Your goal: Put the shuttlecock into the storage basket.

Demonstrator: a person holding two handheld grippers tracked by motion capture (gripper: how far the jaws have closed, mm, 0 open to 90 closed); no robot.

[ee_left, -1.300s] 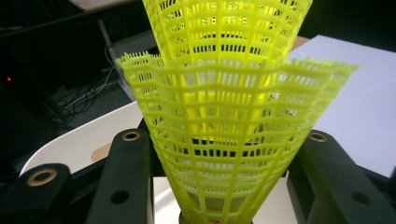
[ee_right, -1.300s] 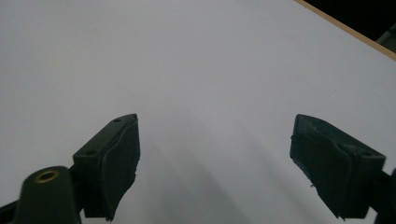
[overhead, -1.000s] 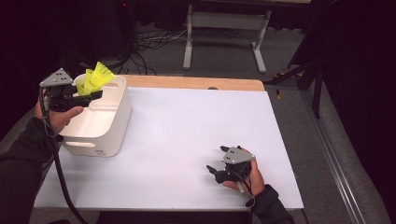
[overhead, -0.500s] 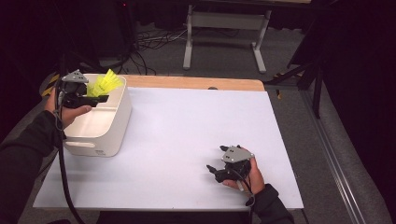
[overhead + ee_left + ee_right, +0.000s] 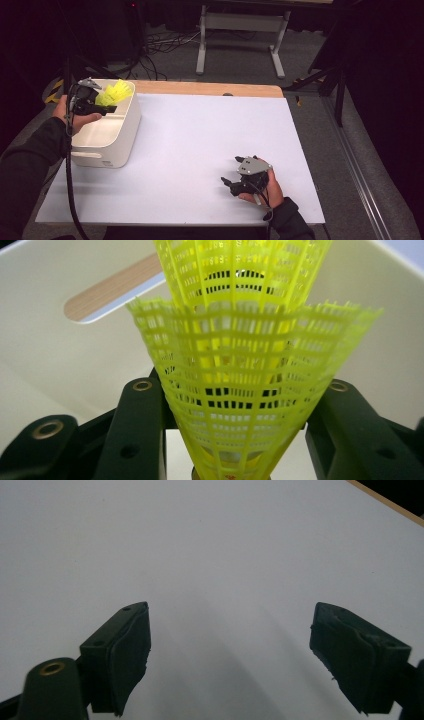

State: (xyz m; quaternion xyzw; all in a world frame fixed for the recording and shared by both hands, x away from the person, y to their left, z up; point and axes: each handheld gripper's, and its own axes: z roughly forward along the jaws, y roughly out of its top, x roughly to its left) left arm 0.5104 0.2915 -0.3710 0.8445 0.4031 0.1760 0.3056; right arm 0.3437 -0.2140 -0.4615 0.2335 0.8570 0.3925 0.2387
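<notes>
- Step in hand, as I judge it: placing the yellow shuttlecocks [image 5: 114, 93] into the white bin [image 5: 125, 135]; the left hand-held gripper [image 5: 106, 102] carries them over the bin's far compartment, at about 10 o'clock on the table [image 5: 200, 150].
- In the left gripper view the jaws pinch the netted skirt of the shuttlecocks [image 5: 245, 385] from both sides; there look to be two nested, though the close view leaves that unsure.
- Next move calls for lowering a little further inside the walls, then spreading the jaws so the shuttlecocks drop clear.
- Left forearm comes in from 8 o'clock, with the gripper pointing roughly toward 3 o'clock across the bin.
- The right hand-held gripper [image 5: 231, 172] rests at 5 o'clock, jaws spread, nothing between them.
</notes>
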